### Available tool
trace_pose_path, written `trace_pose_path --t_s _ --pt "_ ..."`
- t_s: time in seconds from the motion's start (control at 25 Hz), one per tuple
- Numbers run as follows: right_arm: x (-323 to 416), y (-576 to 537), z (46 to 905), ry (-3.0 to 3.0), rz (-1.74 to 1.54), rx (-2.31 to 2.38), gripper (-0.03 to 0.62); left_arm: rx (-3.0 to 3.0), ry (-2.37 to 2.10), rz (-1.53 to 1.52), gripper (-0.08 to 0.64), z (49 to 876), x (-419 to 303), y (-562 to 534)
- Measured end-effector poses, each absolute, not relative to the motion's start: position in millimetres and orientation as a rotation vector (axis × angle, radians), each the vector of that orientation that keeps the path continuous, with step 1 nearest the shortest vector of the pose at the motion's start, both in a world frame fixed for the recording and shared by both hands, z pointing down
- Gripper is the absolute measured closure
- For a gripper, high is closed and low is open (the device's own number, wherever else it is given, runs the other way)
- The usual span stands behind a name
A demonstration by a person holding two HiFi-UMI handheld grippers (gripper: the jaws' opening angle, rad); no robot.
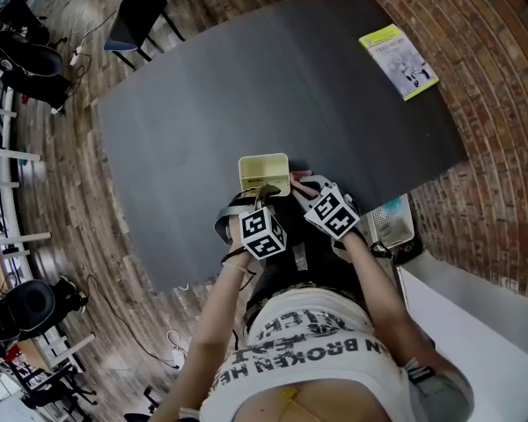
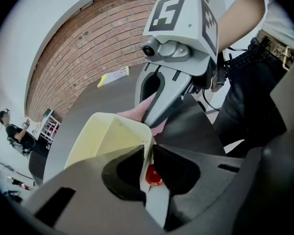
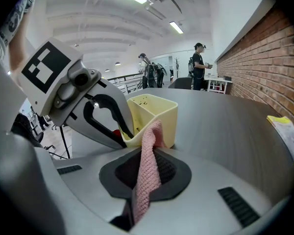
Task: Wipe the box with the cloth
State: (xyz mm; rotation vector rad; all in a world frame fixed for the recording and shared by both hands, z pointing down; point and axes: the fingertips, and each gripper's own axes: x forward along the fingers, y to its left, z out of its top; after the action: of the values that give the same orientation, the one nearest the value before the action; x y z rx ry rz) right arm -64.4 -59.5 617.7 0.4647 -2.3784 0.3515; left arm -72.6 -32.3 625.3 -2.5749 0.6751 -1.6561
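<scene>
The left tool (image 1: pixel 266 192) is closed on the near wall of the pale yellow box (image 1: pixel 264 170). The left gripper view shows this thin wall standing between its two jaws, so this hand keeps the box steady. The box stands upright with its open top up, on the near part of the dark grey counter (image 1: pixel 246 86), close to the person.

The right tool (image 3: pixel 146 173) is closed on the pink cloth (image 3: pixel 149 151). The cloth comes out of the jaws as a narrow band, and its free end lies against the near right corner of the box, touching the upper edge there.

The box is therefore straight in front of the right tool and a little to its left, very near. In the head view its longer side seems to run from left to right, but I cannot be sure of this. I judge that the wiping must go along the right wall, away from the left tool, which is just beside the cloth.

The counter is smooth, matt and mostly bare, with a yellow booklet (image 1: pixel 398 61) at its far right corner. The room has a wooden floor (image 1: pixel 62 192) on the left, a brick wall (image 1: pixel 502 148) on the right, and people standing far away.
</scene>
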Motion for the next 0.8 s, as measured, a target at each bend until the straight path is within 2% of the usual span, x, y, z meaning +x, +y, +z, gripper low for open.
trace_pose_path --t_s 0.8 --pt "-58.3 -99.6 604.1 -2.451 0.399 0.584 0.575 -2.578 0.688 -1.663 0.500 626.2 -70.9 -28.6"
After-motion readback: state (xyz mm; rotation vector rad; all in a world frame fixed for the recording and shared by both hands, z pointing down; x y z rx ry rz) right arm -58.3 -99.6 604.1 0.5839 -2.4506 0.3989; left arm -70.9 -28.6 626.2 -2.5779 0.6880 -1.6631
